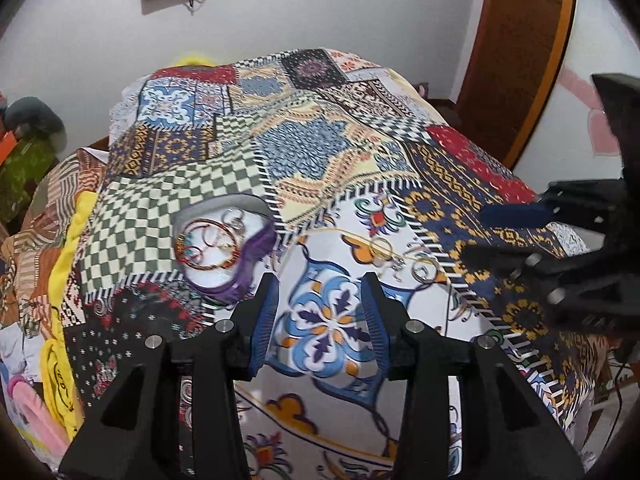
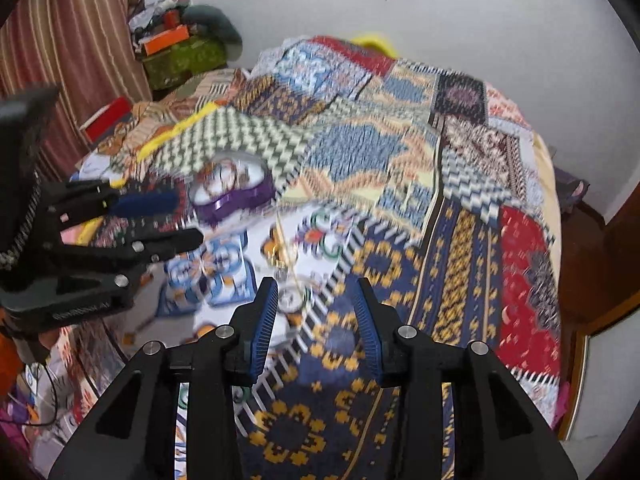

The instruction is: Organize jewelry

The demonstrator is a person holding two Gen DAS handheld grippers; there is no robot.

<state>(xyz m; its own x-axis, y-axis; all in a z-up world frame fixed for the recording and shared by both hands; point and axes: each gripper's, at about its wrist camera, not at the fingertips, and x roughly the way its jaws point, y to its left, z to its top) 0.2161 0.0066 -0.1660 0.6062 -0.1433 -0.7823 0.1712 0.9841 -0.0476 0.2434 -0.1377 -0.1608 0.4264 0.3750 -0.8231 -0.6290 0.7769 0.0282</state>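
Observation:
A small dish (image 1: 224, 248) with a purple rim and white lining sits on the patchwork bedspread (image 1: 320, 152) and holds red and gold bangles. Loose rings and hoops (image 1: 384, 252) with a thin gold chain lie on the white patch to its right. My left gripper (image 1: 319, 286) hovers open just in front of both, with nothing between its blue pads. The right gripper (image 1: 480, 236) reaches in from the right. In the right wrist view, which is blurred, my right gripper (image 2: 315, 286) is open and empty, a ring (image 2: 290, 300) lies by its left fingertip, and the dish (image 2: 232, 188) is up left beside the left gripper (image 2: 184, 220).
The bedspread covers a bed that drops off at the right toward a wooden door (image 1: 520, 60). A yellow cloth (image 1: 64, 264) and piled clutter (image 2: 180, 48) line the left side by a striped curtain (image 2: 72, 40). A white wall stands behind.

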